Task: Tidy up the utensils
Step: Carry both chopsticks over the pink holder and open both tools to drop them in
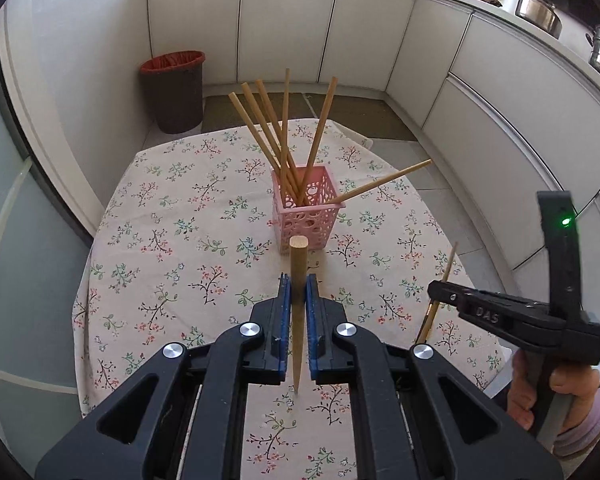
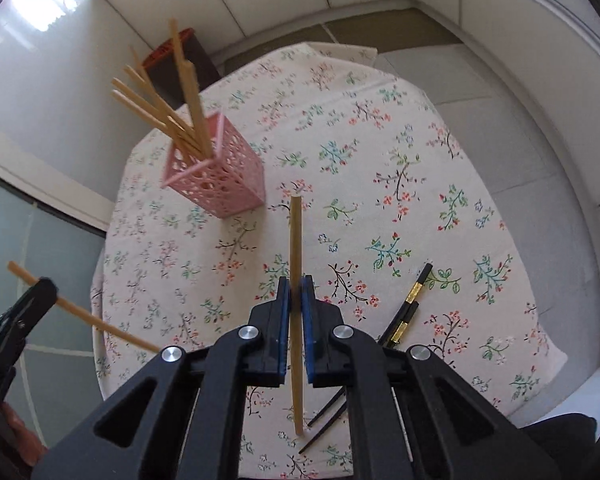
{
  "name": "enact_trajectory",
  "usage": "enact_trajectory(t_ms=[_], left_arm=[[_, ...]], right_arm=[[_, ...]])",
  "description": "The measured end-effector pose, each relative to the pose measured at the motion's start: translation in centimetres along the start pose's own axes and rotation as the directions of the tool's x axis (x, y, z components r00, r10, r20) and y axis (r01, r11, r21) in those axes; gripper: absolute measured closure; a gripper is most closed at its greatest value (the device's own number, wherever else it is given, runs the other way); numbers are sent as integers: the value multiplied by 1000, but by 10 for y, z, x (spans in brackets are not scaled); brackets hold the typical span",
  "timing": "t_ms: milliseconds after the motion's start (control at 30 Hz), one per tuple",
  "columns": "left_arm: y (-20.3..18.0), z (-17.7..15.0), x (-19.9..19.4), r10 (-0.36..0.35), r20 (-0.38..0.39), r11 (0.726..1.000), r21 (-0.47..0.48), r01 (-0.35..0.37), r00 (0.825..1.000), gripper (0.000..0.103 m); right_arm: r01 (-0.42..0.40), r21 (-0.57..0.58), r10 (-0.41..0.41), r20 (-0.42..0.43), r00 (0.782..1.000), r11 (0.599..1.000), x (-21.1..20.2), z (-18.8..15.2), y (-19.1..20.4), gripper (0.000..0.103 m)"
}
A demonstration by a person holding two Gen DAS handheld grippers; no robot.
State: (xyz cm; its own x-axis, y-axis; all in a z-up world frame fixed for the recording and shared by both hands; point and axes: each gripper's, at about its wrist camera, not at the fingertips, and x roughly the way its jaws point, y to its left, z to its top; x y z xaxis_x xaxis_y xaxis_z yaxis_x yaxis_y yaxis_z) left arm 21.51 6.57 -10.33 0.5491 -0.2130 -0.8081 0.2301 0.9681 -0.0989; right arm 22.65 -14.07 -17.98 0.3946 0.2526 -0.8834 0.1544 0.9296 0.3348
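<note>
A pink perforated basket point(image 1: 306, 208) stands mid-table with several wooden chopsticks point(image 1: 284, 136) upright in it and one leaning over its right rim point(image 1: 380, 184). My left gripper point(image 1: 299, 292) is shut on a wooden chopstick point(image 1: 299, 264), held above the table just in front of the basket. My right gripper point(image 2: 296, 296) is shut on another wooden chopstick point(image 2: 296, 248), to the right of the basket point(image 2: 216, 176). The right gripper also shows in the left wrist view point(image 1: 440, 292). A pair of black chopsticks with gold bands point(image 2: 404, 312) lies on the cloth under the right gripper.
The round table carries a floral cloth point(image 1: 180, 240). A dark bin with a red liner point(image 1: 174, 88) stands on the floor behind it. White cabinets point(image 1: 460, 80) curve round the back and right, with steel pots point(image 1: 540, 12) on the counter.
</note>
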Motion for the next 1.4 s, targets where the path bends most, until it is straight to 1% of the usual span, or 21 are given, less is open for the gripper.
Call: enact_trajectory(t_ms=[100, 233, 467, 633, 800, 867, 933, 1000, 1067, 1167, 1233, 1267, 1300, 1333, 1400], left_arm=[[-9, -3, -8, 13, 2, 1000, 18, -13, 1000, 97], [-12, 1, -20, 34, 6, 999, 25, -34, 999, 97], [-11, 28, -48, 59, 31, 998, 28, -60, 998, 97], [-15, 58, -69, 80, 91, 996, 24, -83, 993, 97], [-24, 99, -83, 72, 185, 997, -2, -73, 980, 97], [-28, 115, -81, 72, 213, 997, -8, -72, 974, 97], [-31, 130, -73, 79, 230, 997, -12, -78, 970, 97], [-32, 142, -60, 90, 232, 996, -16, -89, 969, 97], [-31, 150, -44, 85, 217, 996, -23, -82, 972, 97], [-26, 156, -16, 82, 180, 996, -40, -76, 980, 96], [-20, 155, 5, 60, 143, 997, -53, -53, 988, 96], [-17, 153, 18, 33, 106, 998, -55, -28, 994, 94], [-14, 150, 28, 21, 71, 998, -58, -17, 997, 90], [-13, 147, 33, 18, 57, 998, -59, -15, 998, 83], [-8, 145, 26, 6, 95, 998, -62, 0, 995, 81]], right_arm=[[-22, -55, 24, 39, 999, 998, -33, 2, 10, 97], [-59, -90, 67, 79, 995, 994, -74, 10, 21, 97], [-122, -118, 138, 137, 981, 986, -135, 39, 40, 97], [-148, -149, 177, 206, 962, 978, -174, 64, 58, 97], [-136, -184, 186, 289, 939, 973, -200, 90, 76, 97], [-125, -189, 180, 314, 932, 974, -202, 102, 81, 97], [-119, -184, 174, 321, 931, 976, -198, 116, 83, 97], [-104, -187, 161, 327, 931, 977, -190, 129, 85, 97], [-93, -185, 150, 325, 934, 978, -178, 141, 85, 97], [-91, -171, 139, 295, 945, 981, -153, 157, 83, 97], [-91, -170, 137, 283, 949, 981, -136, 163, 83, 97], [-90, -169, 135, 276, 952, 981, -127, 166, 84, 97], [-93, -167, 136, 267, 954, 982, -119, 169, 84, 97], [-97, -165, 138, 258, 956, 982, -111, 171, 84, 97], [-97, -166, 137, 248, 959, 981, -99, 174, 86, 97]])
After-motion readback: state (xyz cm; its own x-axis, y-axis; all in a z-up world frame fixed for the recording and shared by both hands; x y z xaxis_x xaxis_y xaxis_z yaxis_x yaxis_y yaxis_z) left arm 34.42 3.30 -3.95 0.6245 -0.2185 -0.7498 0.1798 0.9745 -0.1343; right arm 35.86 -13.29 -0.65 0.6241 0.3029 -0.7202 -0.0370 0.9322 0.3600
